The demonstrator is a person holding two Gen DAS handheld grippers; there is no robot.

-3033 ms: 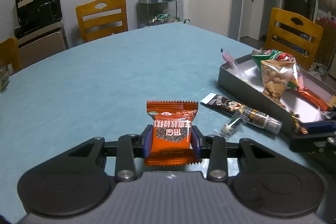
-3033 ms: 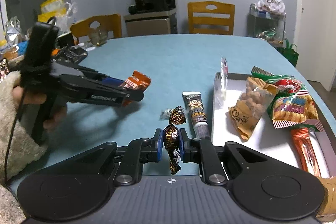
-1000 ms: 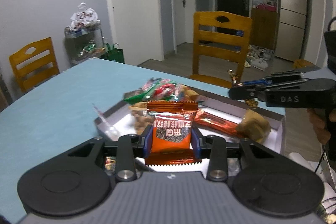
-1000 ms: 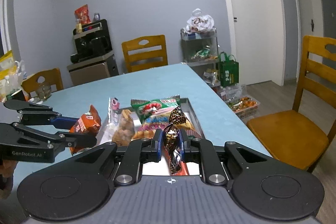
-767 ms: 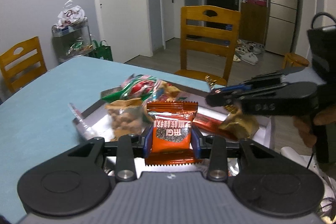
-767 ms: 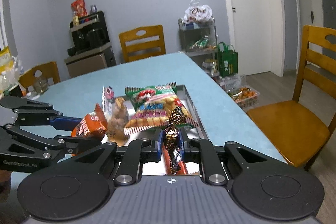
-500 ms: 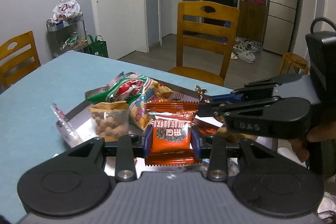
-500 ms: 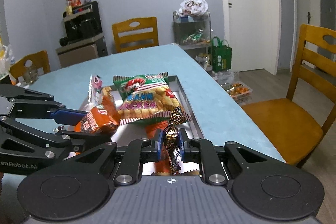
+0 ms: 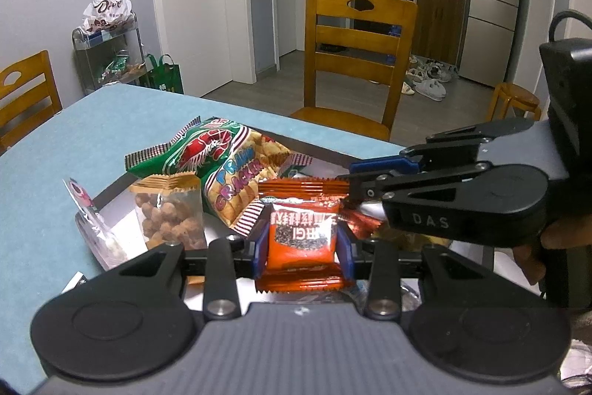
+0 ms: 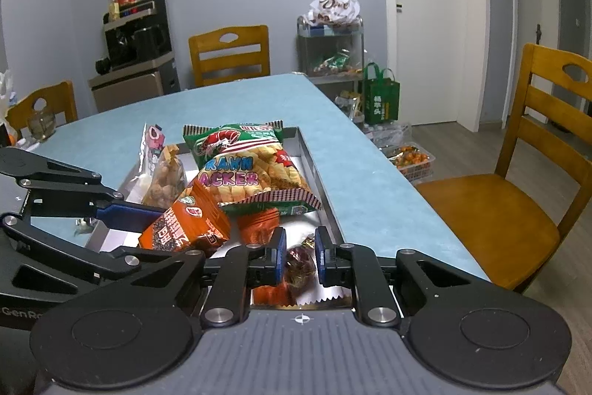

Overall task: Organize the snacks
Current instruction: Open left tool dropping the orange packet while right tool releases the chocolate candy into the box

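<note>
Side by side over a metal tray [image 10: 314,169] at the corner of a blue counter [image 10: 236,102], both tools reach in low and nearly level, the left tool [image 9: 301,243] from the tray's near side and the right tool [image 10: 299,256] from its end. Between its blue pads, the left tool pinches an orange snack packet [image 9: 301,236] by both side edges, holding it upright and flat-on to the camera above the tray's floor; from the right wrist view the same packet [image 10: 185,224] shows tilted, its top edge against a green prawn cracker bag [image 10: 244,169]. Nearby, the right tool's jaws stand parted, with a dark foil-wrapped candy [image 10: 298,261] lying in the gap between them on the tray floor; neither pad visibly presses it. Seen from the left wrist, the right tool [image 9: 355,178] crosses in from the right with its fingertips just above the orange packet's top seam, a bare hand [image 9: 532,258] gripping its handle. Beside the cracker bag, a clear bag of coated peanuts [image 9: 170,213] leans on the tray's left side, and a pink-topped sachet [image 10: 151,143] stands at the rim. Another orange wrapper [image 10: 259,221] lies flat beneath the crackers. Wooden chairs [image 9: 357,58] ring the counter.
</note>
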